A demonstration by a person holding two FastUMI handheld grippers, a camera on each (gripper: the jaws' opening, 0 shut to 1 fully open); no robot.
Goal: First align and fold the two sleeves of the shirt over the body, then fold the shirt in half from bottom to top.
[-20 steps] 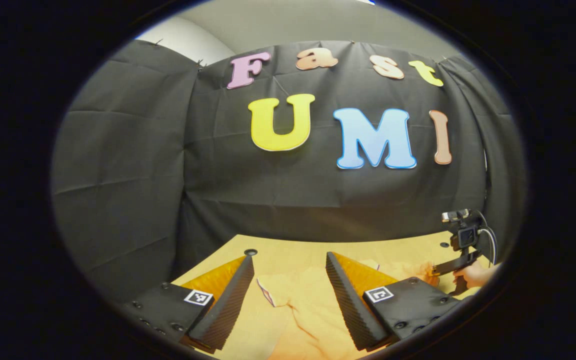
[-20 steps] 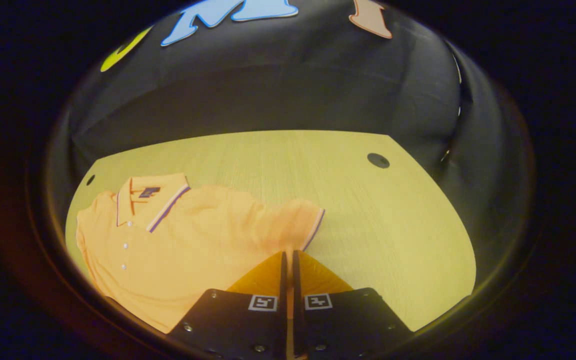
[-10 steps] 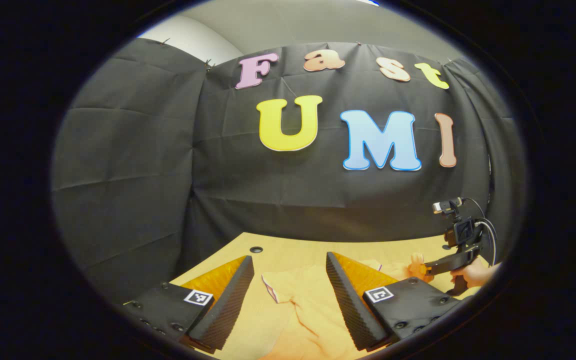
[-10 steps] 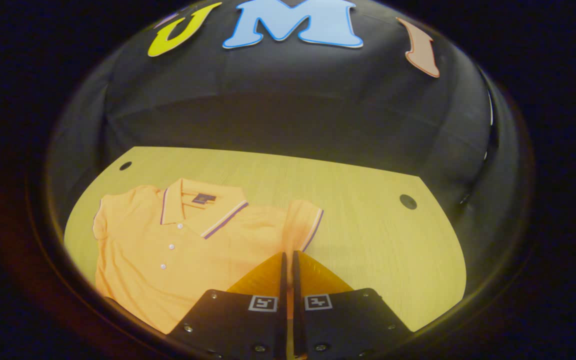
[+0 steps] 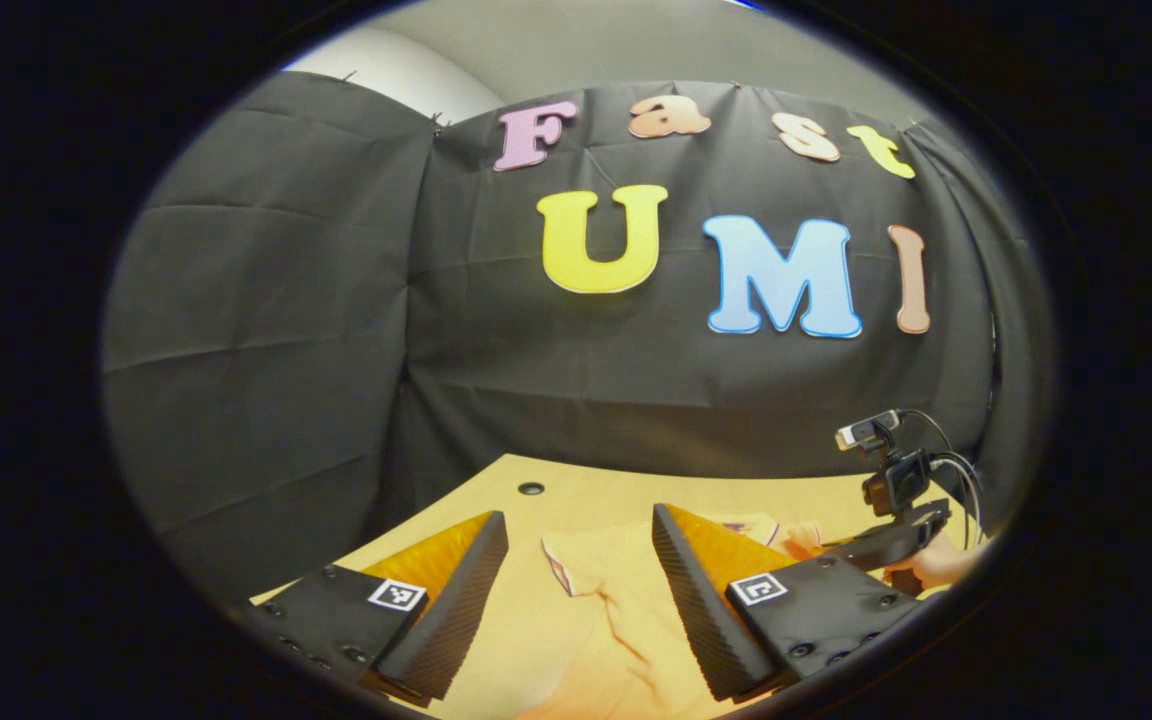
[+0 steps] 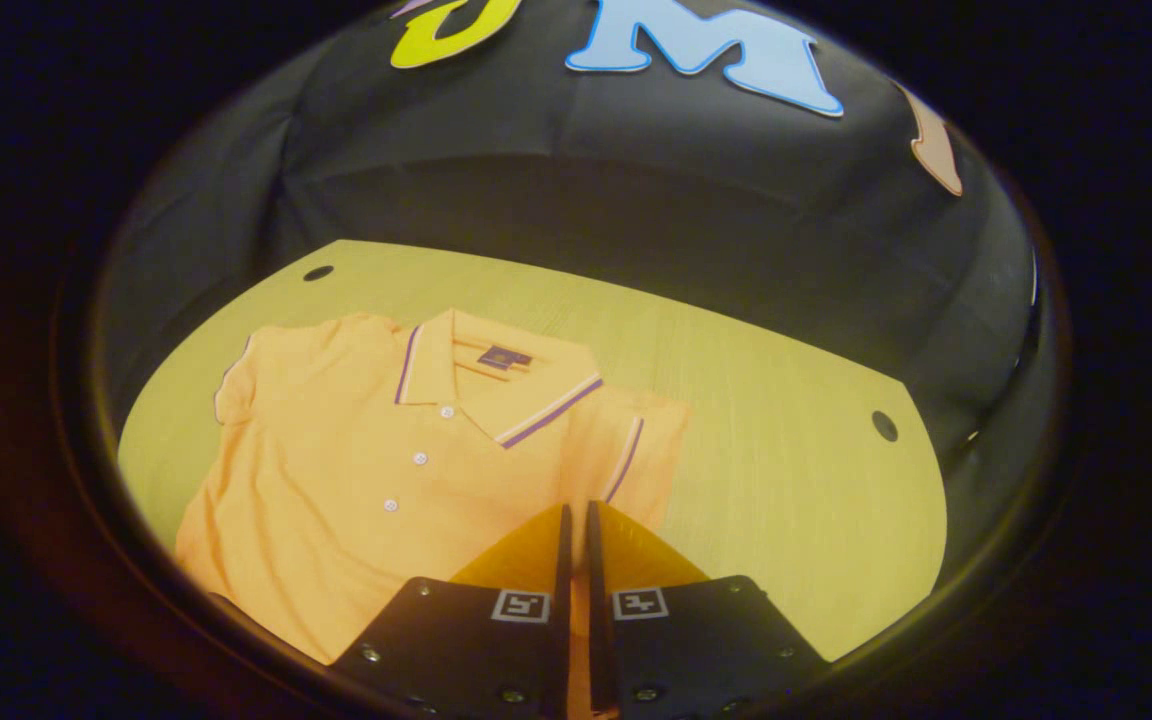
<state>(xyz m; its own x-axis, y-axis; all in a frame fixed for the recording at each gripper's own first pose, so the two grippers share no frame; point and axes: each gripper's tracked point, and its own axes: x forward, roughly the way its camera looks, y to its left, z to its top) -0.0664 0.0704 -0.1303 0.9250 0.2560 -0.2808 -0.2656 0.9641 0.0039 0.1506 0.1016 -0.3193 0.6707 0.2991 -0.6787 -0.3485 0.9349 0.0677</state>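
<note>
my right gripper (image 6: 576, 520) is pinched on the right sleeve (image 6: 626, 450) of the orange shirt (image 6: 376, 480), folding it over the body on the table (image 6: 786, 480). my left gripper (image 5: 576, 545) hangs spread above the other sleeve (image 5: 586, 560).

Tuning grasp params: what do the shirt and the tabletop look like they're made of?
Shirt: orange polo, looks like soft matte knit, likely cotton piqué; it creases and drapes, with a striped ribbed collar and small buttons. Table: pale wood-grain top, probably smooth laminate; fine straight grain lines, low sheen.

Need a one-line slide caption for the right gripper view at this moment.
Right gripper shut on the sleeve of the shirt, carrying it inward over the table.
</note>
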